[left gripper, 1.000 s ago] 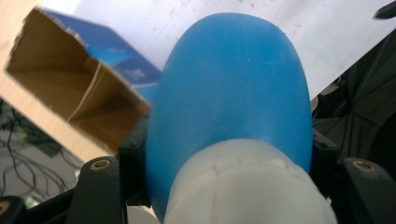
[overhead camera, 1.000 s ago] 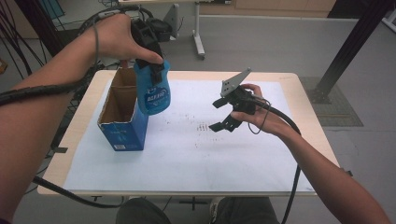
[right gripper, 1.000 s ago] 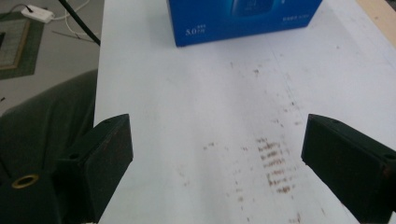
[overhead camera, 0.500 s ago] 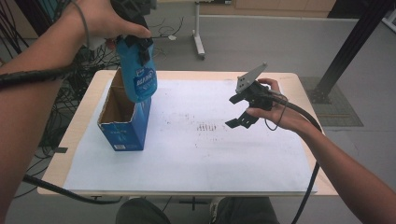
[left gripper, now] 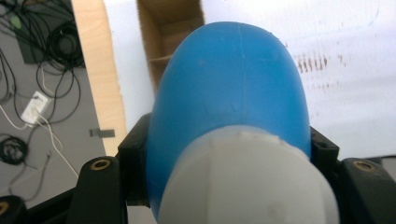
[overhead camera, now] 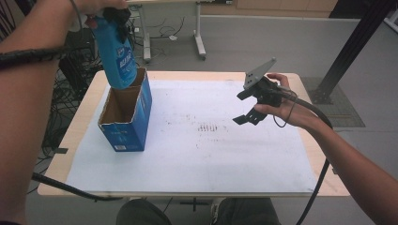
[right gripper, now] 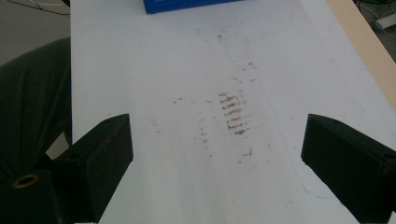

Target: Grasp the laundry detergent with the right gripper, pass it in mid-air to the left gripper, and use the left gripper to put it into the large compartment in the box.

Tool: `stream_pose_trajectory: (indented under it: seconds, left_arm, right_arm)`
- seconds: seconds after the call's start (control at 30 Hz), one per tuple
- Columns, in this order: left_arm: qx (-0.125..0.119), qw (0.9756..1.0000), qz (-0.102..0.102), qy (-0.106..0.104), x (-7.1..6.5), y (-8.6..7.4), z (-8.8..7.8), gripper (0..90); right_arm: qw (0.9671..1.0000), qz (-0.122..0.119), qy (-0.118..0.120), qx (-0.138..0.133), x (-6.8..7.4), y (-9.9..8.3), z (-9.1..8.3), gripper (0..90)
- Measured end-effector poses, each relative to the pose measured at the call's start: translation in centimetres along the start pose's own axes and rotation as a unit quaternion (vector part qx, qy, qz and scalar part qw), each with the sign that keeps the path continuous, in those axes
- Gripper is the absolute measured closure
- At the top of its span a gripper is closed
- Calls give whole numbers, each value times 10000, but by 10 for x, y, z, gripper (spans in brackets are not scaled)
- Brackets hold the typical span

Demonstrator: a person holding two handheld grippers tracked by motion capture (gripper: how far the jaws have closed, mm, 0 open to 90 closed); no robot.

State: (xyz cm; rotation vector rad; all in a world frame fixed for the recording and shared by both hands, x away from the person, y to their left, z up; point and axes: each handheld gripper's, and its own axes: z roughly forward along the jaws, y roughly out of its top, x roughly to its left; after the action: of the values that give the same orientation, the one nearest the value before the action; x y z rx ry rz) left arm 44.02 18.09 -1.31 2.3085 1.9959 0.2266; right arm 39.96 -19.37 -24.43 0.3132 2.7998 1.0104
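Note:
A blue bottle (overhead camera: 117, 54) with a white cap (left gripper: 247, 184) hangs upright above the open blue cardboard box (overhead camera: 127, 117), clear of its rim. My left gripper (overhead camera: 115, 16) is shut on the bottle near its top, with both jaws pressed against its sides in the left gripper view. The box stands at the table's left with its top flaps open and its brown inside showing. My right gripper (overhead camera: 244, 105) hovers open over the right half of the white sheet (overhead camera: 211, 150), with nothing between its jaws.
The wooden table's left edge (left gripper: 100, 70) runs beside the box. Brown smudges (right gripper: 231, 114) mark the middle of the sheet. Cables (left gripper: 28, 56) lie on the floor to the left. A dark post (overhead camera: 352, 47) and a desk leg (overhead camera: 199, 33) stand beyond the table.
My left gripper has lifted the blue bottle up out of the box until it hangs above the rim. The right gripper has drifted slightly right and stayed open.

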Motion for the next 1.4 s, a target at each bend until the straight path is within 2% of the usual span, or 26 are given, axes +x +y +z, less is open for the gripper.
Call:
stream_pose_trajectory:
  seconds: [0.07, 0.33, 0.43, 0.63, 1.0, 1.4]
  left_arm:
    - [-52, 9998, -181, 42, 6, 0, -4, 373]
    - [-100, 9975, -660, 233, 23, -2, -9, 373]
    - [-103, 9969, -739, 261, 24, -3, -7, 374]
    - [-165, 9954, -937, 142, 29, -3, -3, 374]
    - [-161, 9948, -998, 116, 31, -2, 11, 374]
    - [-173, 9952, -959, 83, 32, -2, 26, 374]
  right_arm:
    - [10000, 12, -12, 11, 0, 0, -1, 92]
    - [10000, -31, -77, 3, 1, 2, -5, 92]
    - [10000, -39, -66, -17, 1, 3, -5, 92]
    - [10000, -54, -42, -35, 2, 4, -4, 92]
    - [10000, -25, -60, -73, 3, 2, -7, 92]
    - [9999, -49, -89, -99, 4, 4, -9, 92]
